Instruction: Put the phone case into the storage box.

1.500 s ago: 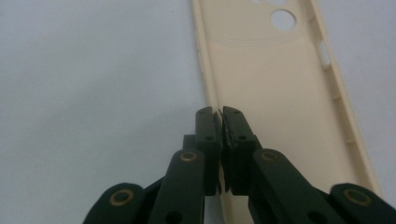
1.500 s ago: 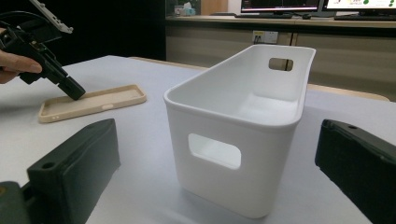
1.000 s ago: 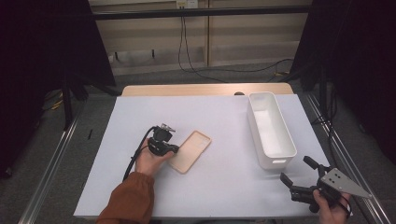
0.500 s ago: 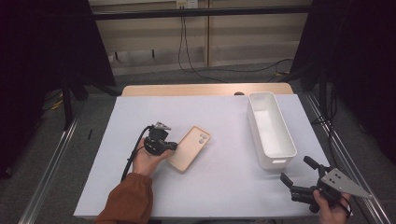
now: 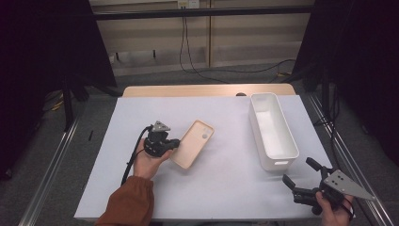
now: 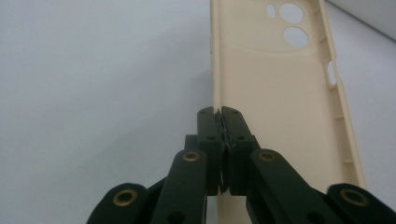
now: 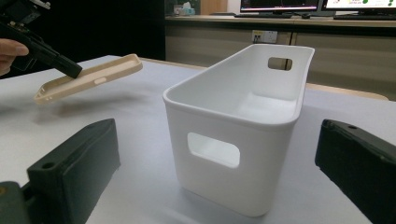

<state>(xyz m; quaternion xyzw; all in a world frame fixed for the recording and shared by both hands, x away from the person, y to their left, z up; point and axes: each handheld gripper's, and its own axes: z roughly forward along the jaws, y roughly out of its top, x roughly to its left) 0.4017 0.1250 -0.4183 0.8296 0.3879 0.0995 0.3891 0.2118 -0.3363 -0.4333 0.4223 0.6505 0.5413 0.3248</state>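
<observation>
White-covered desk: left hand-held gripper clamped on the edge of a beige phone case, hollow side up, camera cutouts far; right hand-held gripper jaws apart.

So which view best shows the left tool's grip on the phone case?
The left gripper view: the left tool is shut on the phone case side wall, close up. The right gripper view shows the case lifted off the table; the high view shows the grip small.
</observation>
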